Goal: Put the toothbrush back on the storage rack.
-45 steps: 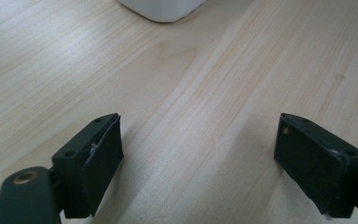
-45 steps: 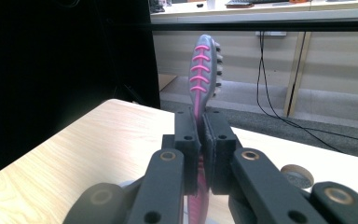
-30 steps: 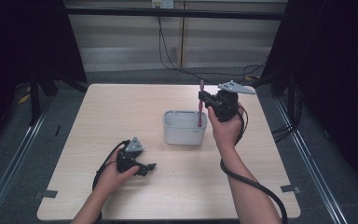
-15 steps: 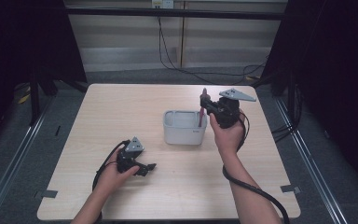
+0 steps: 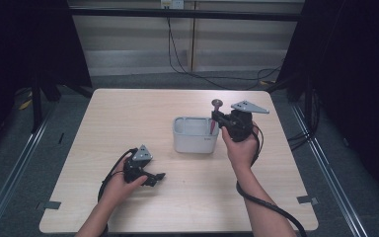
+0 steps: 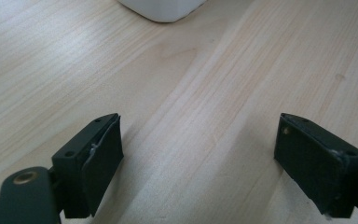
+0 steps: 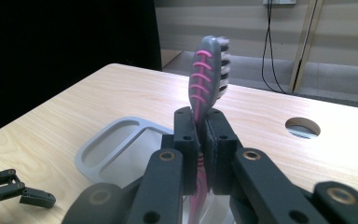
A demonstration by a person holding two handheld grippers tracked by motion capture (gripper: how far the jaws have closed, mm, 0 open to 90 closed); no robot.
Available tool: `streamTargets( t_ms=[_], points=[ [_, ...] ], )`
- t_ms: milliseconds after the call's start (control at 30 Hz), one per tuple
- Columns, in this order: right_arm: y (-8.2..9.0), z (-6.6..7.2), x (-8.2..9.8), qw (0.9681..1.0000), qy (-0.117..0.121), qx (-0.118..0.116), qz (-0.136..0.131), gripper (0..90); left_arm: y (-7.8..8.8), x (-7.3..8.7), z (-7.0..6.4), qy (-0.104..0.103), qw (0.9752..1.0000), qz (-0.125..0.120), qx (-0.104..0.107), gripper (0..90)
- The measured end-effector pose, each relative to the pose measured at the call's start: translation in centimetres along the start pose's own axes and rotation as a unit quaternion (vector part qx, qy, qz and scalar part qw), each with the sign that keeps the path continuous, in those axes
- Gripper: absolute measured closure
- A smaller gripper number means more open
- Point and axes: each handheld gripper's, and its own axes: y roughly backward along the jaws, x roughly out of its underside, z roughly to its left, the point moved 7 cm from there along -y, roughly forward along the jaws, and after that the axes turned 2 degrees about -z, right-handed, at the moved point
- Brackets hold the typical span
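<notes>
two views split the detail: the right tongs pinch a pink-ribbed toothbrush upright over the white holder mid-worktop; the left tongs gape wide, empty, near the front edge.

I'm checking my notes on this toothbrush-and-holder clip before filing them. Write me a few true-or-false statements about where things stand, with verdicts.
1. The right gripper is shut on the toothbrush. True.
2. The toothbrush points bristle end down. False: the bristle head is uppermost.
3. The left gripper holds the white holder. False: its jaws stand open over bare table, with nothing between them.
4. The toothbrush is above the holder's right end in the high view. True.
</notes>
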Motion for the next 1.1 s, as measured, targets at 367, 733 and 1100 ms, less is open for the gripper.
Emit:
streamTargets(
  t_ms=[367,733,1100],
  points=[
    [0.3,-0.2,1.4,1.0,-0.004,-0.001,0.008,84.3,0.0,0.0,0.0,0.0,1.0,0.0,0.0,14.7],
    [0.3,0.1,2.3,0.9999,0.0,-0.009,0.015,83.8,0.0,0.0,0.0,0.0,1.0,-0.001,0.0,14.8],
    [0.4,0.3,2.7,0.9997,0.007,-0.015,0.02,82.6,0.0,0.0,0.0,0.0,1.0,-0.001,0.0,14.7]
  ],
)
